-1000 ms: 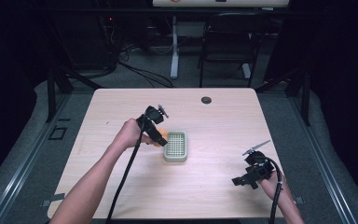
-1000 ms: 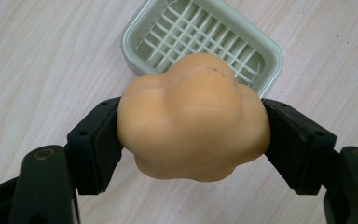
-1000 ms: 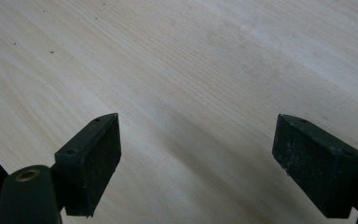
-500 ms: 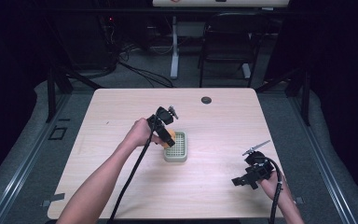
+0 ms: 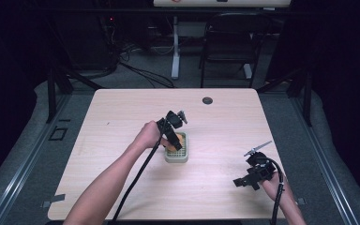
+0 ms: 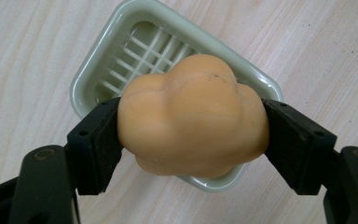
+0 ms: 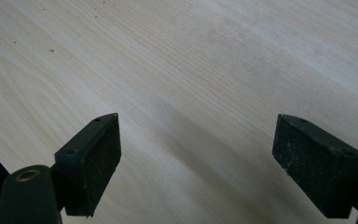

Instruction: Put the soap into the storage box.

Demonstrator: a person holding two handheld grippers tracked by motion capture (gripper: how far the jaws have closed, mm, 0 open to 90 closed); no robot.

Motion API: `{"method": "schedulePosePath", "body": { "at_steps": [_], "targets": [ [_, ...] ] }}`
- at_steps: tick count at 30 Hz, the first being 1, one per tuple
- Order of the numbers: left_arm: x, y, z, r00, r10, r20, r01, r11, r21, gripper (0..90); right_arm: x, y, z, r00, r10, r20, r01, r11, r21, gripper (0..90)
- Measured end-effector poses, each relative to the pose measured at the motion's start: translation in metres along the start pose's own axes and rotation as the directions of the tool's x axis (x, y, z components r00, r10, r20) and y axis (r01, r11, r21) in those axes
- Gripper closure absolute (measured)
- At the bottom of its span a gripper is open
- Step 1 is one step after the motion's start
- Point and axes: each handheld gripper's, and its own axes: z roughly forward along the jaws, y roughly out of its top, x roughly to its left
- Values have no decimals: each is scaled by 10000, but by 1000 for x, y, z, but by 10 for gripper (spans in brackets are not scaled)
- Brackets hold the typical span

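Left gripper (image 6: pixel 191 135) clamps a lumpy orange soap-like block (image 6: pixel 193 123) between both pads, held directly above a pale green ridged plastic dish (image 6: pixel 121 56) near the centre of the light wooden table (image 5: pixel 122 112). Right gripper (image 7: pixel 198 163) stands wide apart, nothing held, low near the table's front right corner.

Table (image 5: pixel 122 117) evenly lit; surroundings dark; gripper views sharp.
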Motion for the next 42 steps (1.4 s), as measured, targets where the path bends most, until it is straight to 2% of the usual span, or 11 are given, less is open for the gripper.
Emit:
{"method": "schedulePosePath", "body": {
  "at_steps": [6, 9, 10, 11, 13, 18, 20, 42],
  "targets": [
    [-2, 4, 7, 9998, 159, -104, -156, 9996, 226, 251, 1, -1, 2, 9998, 203, 24, -202, 9995, -251, 151],
    [-1, 5, 8, 9999, 150, -19, -149, 9994, 298, 251, 1, -1, 1, 10000, 79, 35, -79, 9999, -100, 151],
    [-1, 5, 10, 9999, 131, -112, -129, 9997, 221, 251, 1, -1, 2, 9999, 134, -4, -134, 9998, -165, 151],
    [-1, 6, 12, 9998, 140, -120, -137, 9996, 237, 251, 0, 0, 0, 10000, -80, 0, 80, 9999, 117, 151],
    [-1, 7, 12, 9999, 113, -98, -111, 9996, 246, 250, 1, 0, 2, 10000, 80, -23, -80, 10000, -37, 151],
    [-1, 7, 14, 9999, 87, -101, -86, 9999, 140, 250, 1, 0, 2, 9998, 141, -150, -142, 9999, -70, 151],
    [0, 8, 14, 10000, 62, -51, -61, 9998, 185, 250, 1, 0, 2, 10000, 86, -17, -86, 10000, 14, 151],
    [1, 11, 22, 9999, -157, 66, 158, 9998, -138, 245, 0, 0, 2, 10000, 29, -34, -28, 10000, 91, 152]
  ]
}}
